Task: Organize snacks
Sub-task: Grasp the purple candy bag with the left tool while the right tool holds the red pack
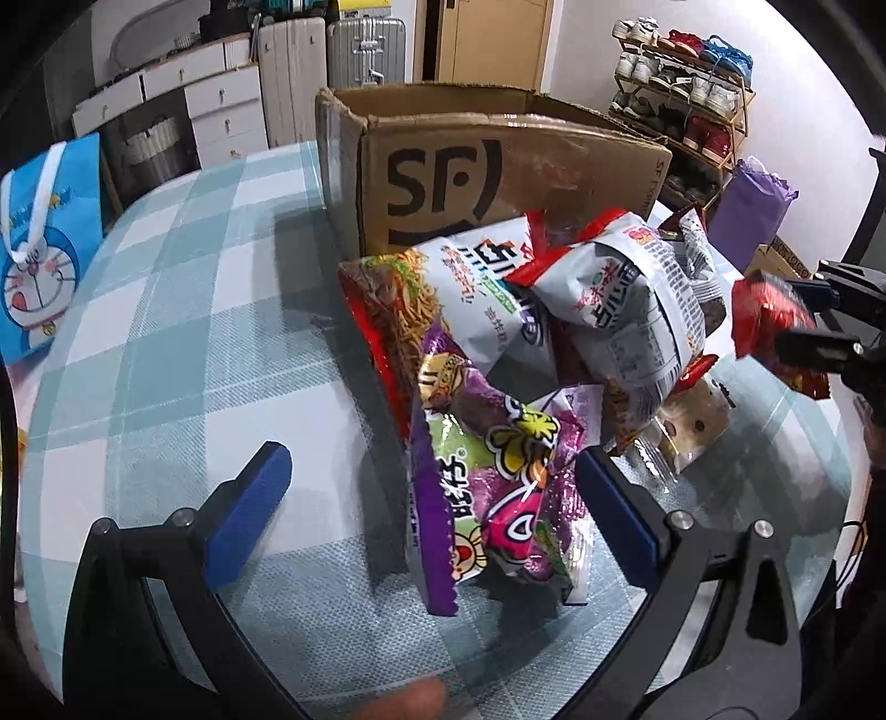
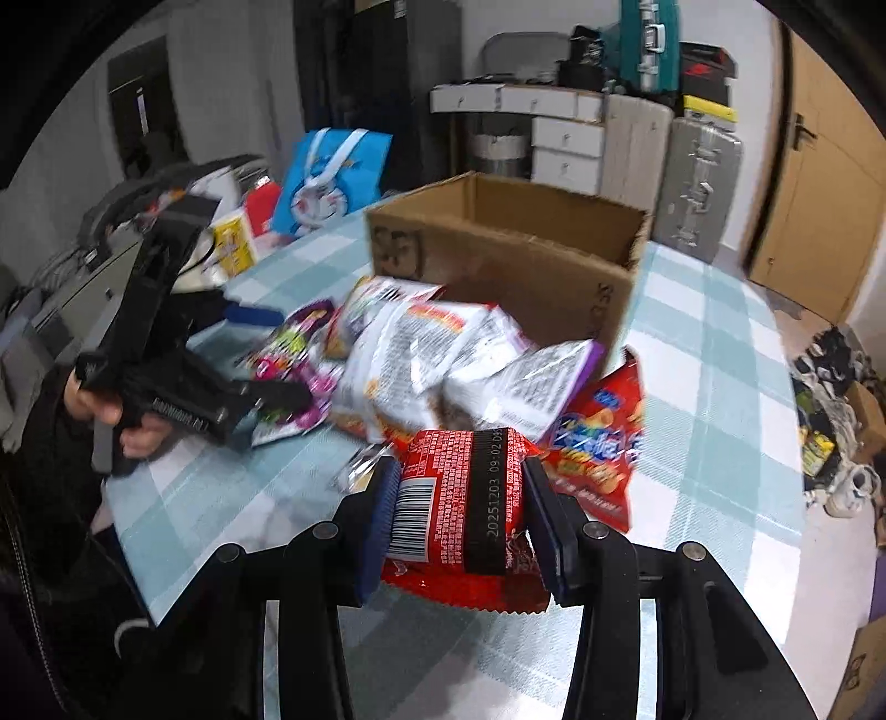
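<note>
A heap of snack bags lies on the checked table in front of an open cardboard box (image 1: 498, 166) (image 2: 515, 260). My right gripper (image 2: 459, 515) is shut on a small red snack packet (image 2: 459, 498), held clear of the table; the same red snack packet (image 1: 769, 327) shows at the far right of the left wrist view. My left gripper (image 1: 437, 487) stands open, its blue pads on either side of a purple and green snack bag (image 1: 498, 487) without pressing it. White bags (image 1: 609, 299) and a noodle-print bag (image 1: 398, 310) lie behind it. The left gripper (image 2: 266, 354) also appears held by a hand.
A blue cartoon bag (image 1: 44, 249) (image 2: 332, 177) stands at the table's far side. A red chips bag (image 2: 598, 443) lies near the box. Drawers, suitcases (image 1: 365, 50) and a shoe rack (image 1: 686, 99) line the room beyond. The table (image 1: 194, 332) has bare cloth left of the heap.
</note>
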Demonstrator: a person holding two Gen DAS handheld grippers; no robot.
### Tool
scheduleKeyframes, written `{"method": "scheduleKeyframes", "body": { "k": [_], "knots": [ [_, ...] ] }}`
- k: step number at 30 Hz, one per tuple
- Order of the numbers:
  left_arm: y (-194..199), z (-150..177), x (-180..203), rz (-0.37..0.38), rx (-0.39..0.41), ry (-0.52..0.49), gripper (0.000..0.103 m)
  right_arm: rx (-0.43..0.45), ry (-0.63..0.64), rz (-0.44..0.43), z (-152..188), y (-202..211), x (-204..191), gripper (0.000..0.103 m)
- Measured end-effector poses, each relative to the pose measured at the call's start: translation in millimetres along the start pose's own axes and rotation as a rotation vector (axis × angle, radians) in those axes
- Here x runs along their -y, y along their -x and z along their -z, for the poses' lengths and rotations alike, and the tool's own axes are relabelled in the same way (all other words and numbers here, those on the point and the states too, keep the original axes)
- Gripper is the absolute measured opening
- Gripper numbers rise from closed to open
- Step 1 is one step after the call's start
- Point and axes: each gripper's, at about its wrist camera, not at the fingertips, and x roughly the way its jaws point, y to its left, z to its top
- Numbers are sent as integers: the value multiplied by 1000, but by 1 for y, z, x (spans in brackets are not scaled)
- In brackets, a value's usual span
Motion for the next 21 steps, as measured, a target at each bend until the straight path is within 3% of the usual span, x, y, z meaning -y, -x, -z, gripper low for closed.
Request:
{"method": "scheduleKeyframes", "body": {
  "k": [4,9,12,16,21],
  "knots": [
    [-8,1,-1,7,-30,8,101,42,-33,2,-4,5,6,45],
    [-12,2,-2,34,-37,7,88,71,-72,-8,-7,9,11,45],
    [-11,2,-2,47,-30,1,74,77,-82,-13,-8,9,13,45],
    [-5,3,-2,99,-31,9,45,67,-83,3,-7,5,12,45],
    [1,2,-3,88,-7,10,41,71,-95,6,-7,3,15,45]
  ]
}}
